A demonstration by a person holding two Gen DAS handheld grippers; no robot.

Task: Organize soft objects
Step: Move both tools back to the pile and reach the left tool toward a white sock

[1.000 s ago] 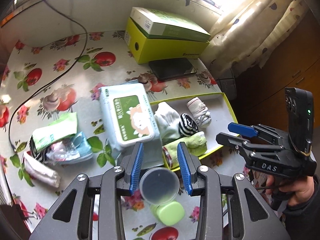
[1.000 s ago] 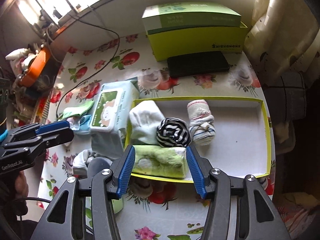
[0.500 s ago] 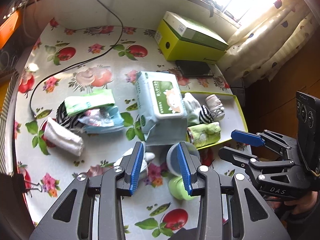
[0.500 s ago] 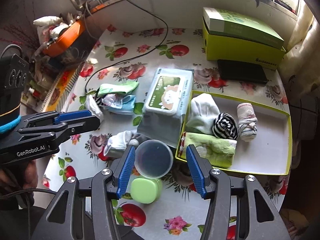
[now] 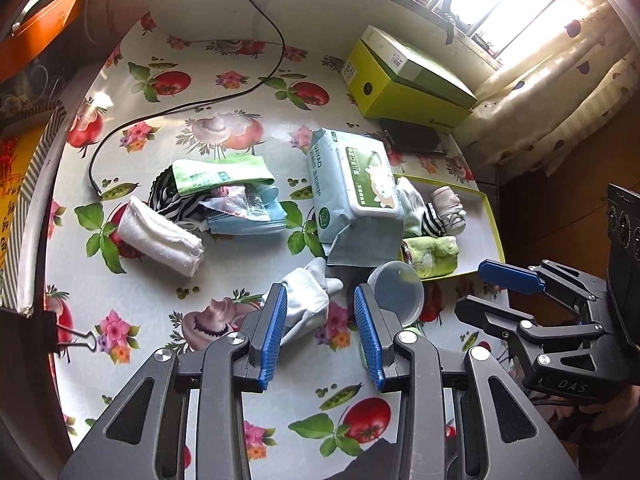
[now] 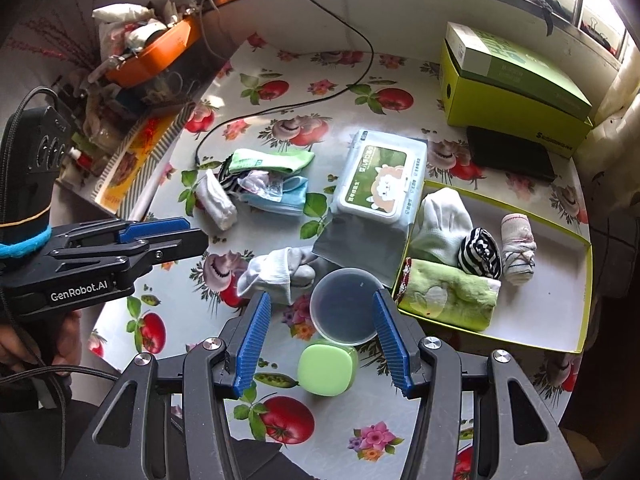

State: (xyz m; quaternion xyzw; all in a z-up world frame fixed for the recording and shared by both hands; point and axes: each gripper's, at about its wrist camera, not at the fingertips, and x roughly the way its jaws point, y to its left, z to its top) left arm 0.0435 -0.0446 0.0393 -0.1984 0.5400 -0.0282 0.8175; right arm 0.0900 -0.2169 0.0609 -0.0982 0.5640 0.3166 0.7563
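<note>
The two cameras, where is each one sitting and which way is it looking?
Left wrist view: sits on the left tool, looking steeply down at the white sock on the table; the right tool shows at the edge.
Right wrist view: sits on the right tool, looking down at the clear cup; the left tool and a hand show.
Both see the sock, cup, wipes pack and yellow tray.

Both grippers have swung away from the yellow-rimmed tray (image 6: 576, 350); the left gripper (image 5: 320, 328) now frames the white sock (image 5: 304, 292), the right gripper (image 6: 320, 332) the clear plastic cup (image 6: 344, 306).
</note>
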